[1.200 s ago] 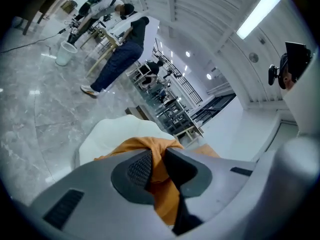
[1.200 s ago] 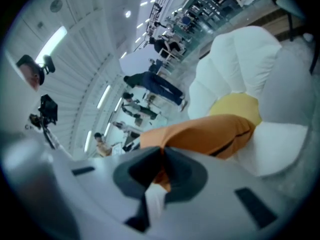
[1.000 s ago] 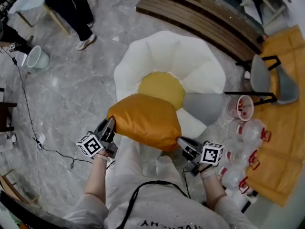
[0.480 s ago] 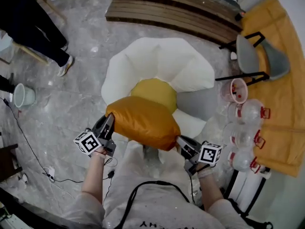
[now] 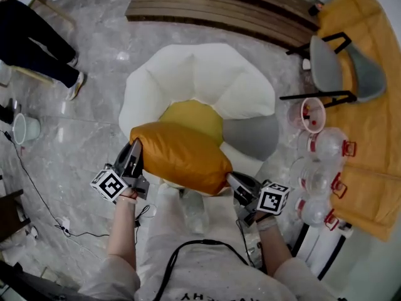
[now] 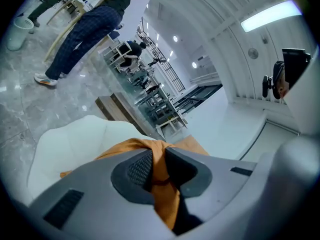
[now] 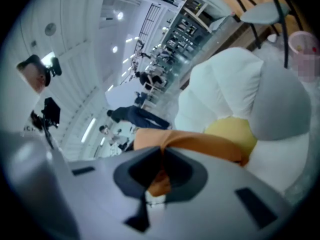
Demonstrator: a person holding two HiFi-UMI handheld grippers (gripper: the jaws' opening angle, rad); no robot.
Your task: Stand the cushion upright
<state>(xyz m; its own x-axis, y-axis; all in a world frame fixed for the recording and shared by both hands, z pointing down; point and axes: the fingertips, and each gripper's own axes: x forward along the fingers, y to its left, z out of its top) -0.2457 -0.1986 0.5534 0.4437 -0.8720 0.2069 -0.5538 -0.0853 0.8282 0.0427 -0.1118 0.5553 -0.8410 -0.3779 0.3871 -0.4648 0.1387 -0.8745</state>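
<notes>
Orange cushion (image 5: 182, 157) is held flat above the white flower-shaped seat (image 5: 200, 80), a fold of its cover pinched at each end by the nearly closed left gripper (image 5: 134, 150) and right gripper (image 5: 233, 182), from which the thin fabric could be tugged loose if tipped unevenly.

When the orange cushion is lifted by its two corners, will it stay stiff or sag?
Probably soft: the cushion cover bunches into a fold inside the left tool. Likely light for its size, since two corner pinches seem to carry it. It could slump when stood up.
</notes>
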